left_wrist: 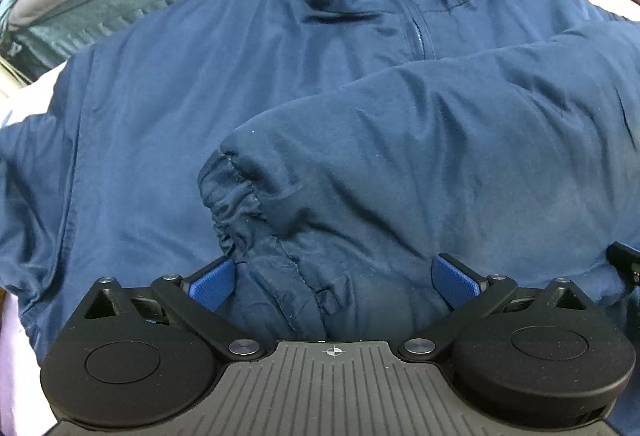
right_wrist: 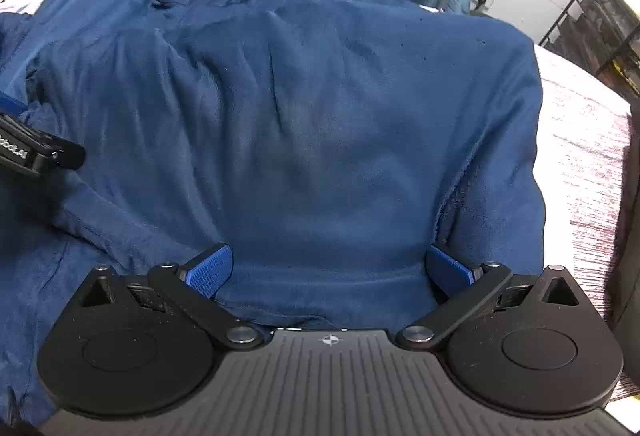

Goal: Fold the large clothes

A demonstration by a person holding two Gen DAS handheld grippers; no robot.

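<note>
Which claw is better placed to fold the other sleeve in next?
Probably the left claw: it is open over the navy padded jacket, nearest the unfolded sleeve. The right claw hovers over the already folded side.

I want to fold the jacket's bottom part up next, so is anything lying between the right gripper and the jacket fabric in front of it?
Nothing visible does. The right gripper is open with its fingers straddling the navy jacket near its lower hem, bare fabric between them. The left gripper sits off to the side, clear of that spot.
</note>
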